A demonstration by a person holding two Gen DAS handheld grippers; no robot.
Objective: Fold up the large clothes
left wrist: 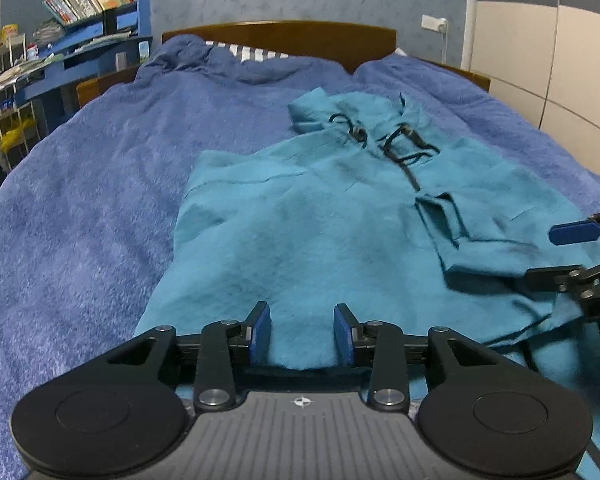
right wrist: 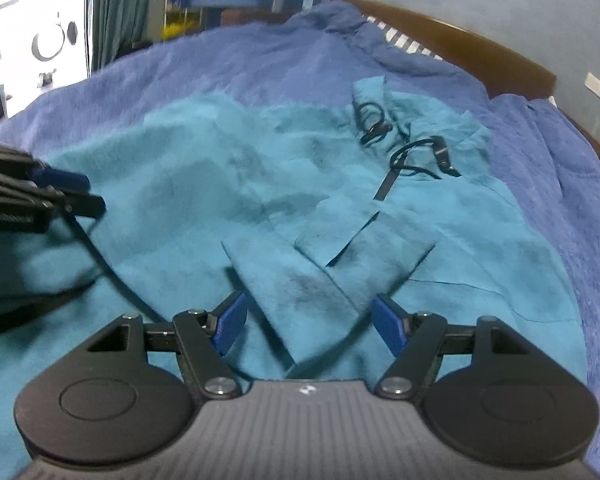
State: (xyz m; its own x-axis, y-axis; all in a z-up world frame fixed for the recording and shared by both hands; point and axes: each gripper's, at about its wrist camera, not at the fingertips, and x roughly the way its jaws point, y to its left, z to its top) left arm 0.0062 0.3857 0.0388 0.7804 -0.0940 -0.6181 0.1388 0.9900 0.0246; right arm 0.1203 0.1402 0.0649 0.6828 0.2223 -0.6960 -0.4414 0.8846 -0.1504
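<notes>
The work surface is a wide bed covered by a fuzzy dark-blue fleece blanket (left wrist: 80, 184), with a curved brown wooden headboard (left wrist: 280, 34) at the far end. On the blanket, offset toward the right half of the bed, lies the task item: a large teal fleece hooded garment (left wrist: 300, 220) spread mostly flat, hood end toward the headboard and hem toward the operator. Assessment of progress: both sleeves appear already turned inward; the folded teal sleeve (left wrist: 472, 232) lies across the right side of the body, and in the right wrist view two sleeve ends cross one another near the lower middle. The left side edge reads as a straight fold line. The lengthwise fold, hem toward hood, does not appear to have been made, so roughly the second half of the task is judged outstanding. The black drawcords with toggles (left wrist: 396, 140) lie loose at the neck opening and are not tucked in. The left gripper (left wrist: 302, 332) sits at the hem with its jaws parted and teal fabric lying between them, not pinched. The right gripper (right wrist: 308, 326) is spread wider, positioned above the crossed sleeve ends and holding nothing.
</notes>
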